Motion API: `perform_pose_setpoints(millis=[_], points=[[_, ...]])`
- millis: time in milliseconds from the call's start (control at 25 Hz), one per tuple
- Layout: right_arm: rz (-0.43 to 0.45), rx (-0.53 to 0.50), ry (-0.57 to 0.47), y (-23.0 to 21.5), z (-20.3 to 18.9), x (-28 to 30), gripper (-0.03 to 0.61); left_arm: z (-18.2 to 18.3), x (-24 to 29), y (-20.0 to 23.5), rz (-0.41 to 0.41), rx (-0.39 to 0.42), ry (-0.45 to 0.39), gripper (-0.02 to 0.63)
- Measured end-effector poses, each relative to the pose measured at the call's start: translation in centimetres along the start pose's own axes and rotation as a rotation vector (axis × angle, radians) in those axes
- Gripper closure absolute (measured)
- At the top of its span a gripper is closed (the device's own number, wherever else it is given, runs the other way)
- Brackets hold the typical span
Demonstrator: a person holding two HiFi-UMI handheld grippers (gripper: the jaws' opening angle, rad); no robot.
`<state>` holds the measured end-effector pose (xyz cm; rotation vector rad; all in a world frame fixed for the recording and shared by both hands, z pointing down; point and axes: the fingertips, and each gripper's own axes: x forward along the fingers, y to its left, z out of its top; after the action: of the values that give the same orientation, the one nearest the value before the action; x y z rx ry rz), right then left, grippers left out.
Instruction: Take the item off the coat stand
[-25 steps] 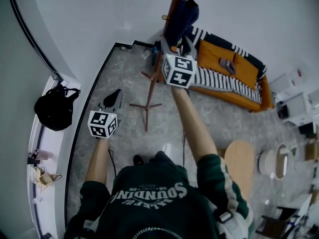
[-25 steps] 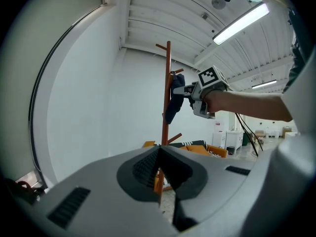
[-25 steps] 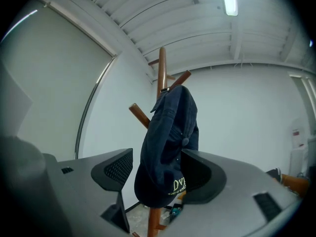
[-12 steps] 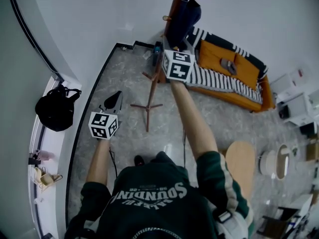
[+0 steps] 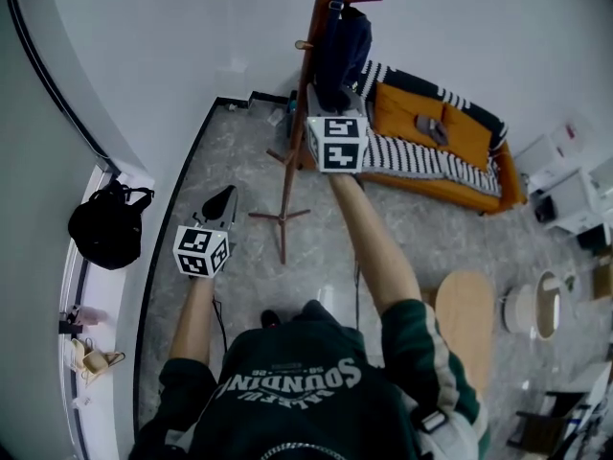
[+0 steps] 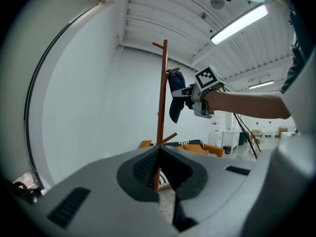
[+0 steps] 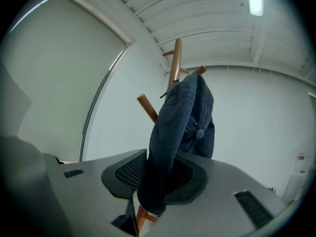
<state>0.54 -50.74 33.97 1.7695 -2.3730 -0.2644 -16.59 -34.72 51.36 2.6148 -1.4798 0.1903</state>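
A dark blue cap point(image 5: 340, 46) hangs on an upper peg of the wooden coat stand point(image 5: 308, 103). My right gripper point(image 5: 330, 94) is raised to it. In the right gripper view the cap's lower edge point(image 7: 168, 172) hangs down between the jaws, which are closing around it; pad surface still shows on either side. The stand's pole point(image 7: 175, 63) rises behind the cap. My left gripper point(image 5: 225, 192) is held low and to the left, shut on nothing point(image 6: 158, 152). Its view shows the stand point(image 6: 162, 98), the cap point(image 6: 175, 100) and the right gripper point(image 6: 190, 91) from afar.
An orange sofa point(image 5: 450, 127) with a striped blanket stands behind the coat stand. A black bag point(image 5: 105, 238) sits on the ledge at the left. A round wooden stool point(image 5: 465, 324) and white cabinets point(image 5: 575, 195) are at the right. The stand's legs point(image 5: 281, 214) spread on the floor.
My right gripper has moved up and in toward the cap, whose edge now sits between its jaws. The left gripper has hardly moved.
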Motion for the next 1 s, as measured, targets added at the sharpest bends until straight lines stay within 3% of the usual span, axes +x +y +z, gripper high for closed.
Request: perform_pose_setpoints(millis=[360, 1000], points=[[0.026, -0.044, -0.015, 0.3, 1.4, -1.5, 0.481, 0.3, 0.0, -0.3, -0.014, 0.012, -0.009, 0.613], [-0.06, -0.136, -0.087, -3.9, 4.7, -4.7, 0.483, 0.9, 1.5, -2.2, -0.06, 0.023, -0.006, 0.612]])
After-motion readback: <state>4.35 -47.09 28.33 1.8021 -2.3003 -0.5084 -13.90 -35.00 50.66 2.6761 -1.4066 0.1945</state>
